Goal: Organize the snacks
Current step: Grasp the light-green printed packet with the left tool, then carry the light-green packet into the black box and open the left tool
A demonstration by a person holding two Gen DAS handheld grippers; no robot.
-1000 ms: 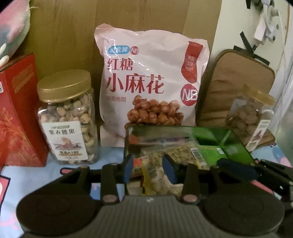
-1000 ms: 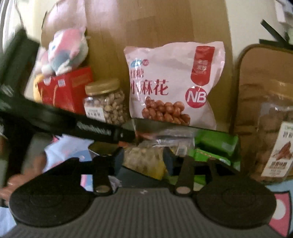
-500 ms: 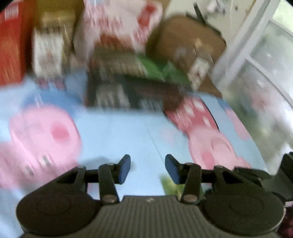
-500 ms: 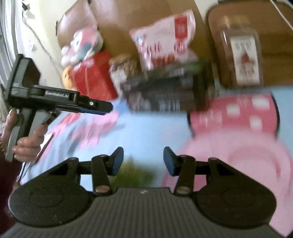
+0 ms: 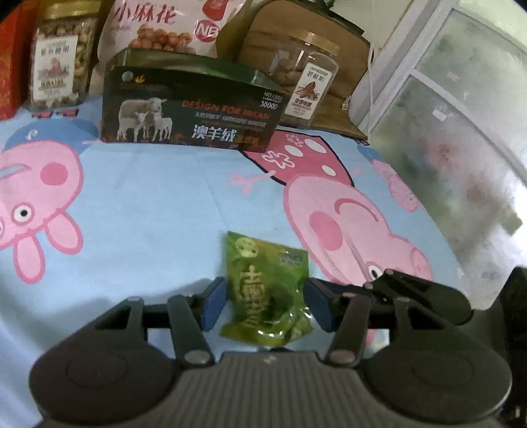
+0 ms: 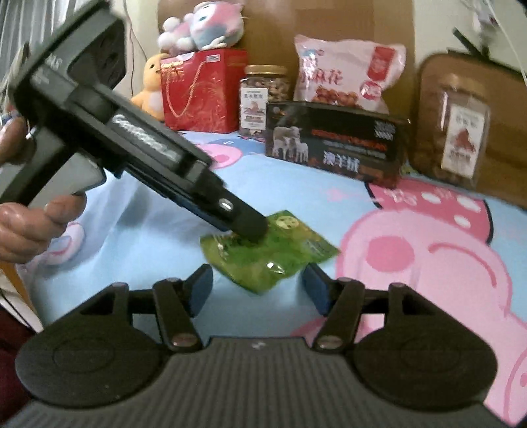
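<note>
A small green snack packet (image 5: pixel 266 289) lies on the cartoon-pig bedsheet (image 5: pixel 148 204). My left gripper (image 5: pixel 266 304) is open with its blue pads on either side of the packet, not pressing it. In the right wrist view the packet (image 6: pixel 270 253) lies just beyond my open right gripper (image 6: pixel 257 289), and the left gripper's finger (image 6: pixel 243 224) reaches down onto its far edge. The dark open box (image 5: pixel 187 112) holding snacks stands at the back; it also shows in the right wrist view (image 6: pixel 336 141).
Behind the box stand a nut jar (image 5: pixel 62 56), a pink snack bag (image 5: pixel 164 29), a second jar (image 5: pixel 303 85) and a brown cushion (image 5: pixel 290 36). A red gift bag (image 6: pixel 201 92) and plush toys (image 6: pixel 201 29) are at the back left. A window (image 5: pixel 461 131) is on the right.
Both grippers have pulled back from the box and come down over the sheet. The green packet now lies between the left gripper's open pads.
</note>
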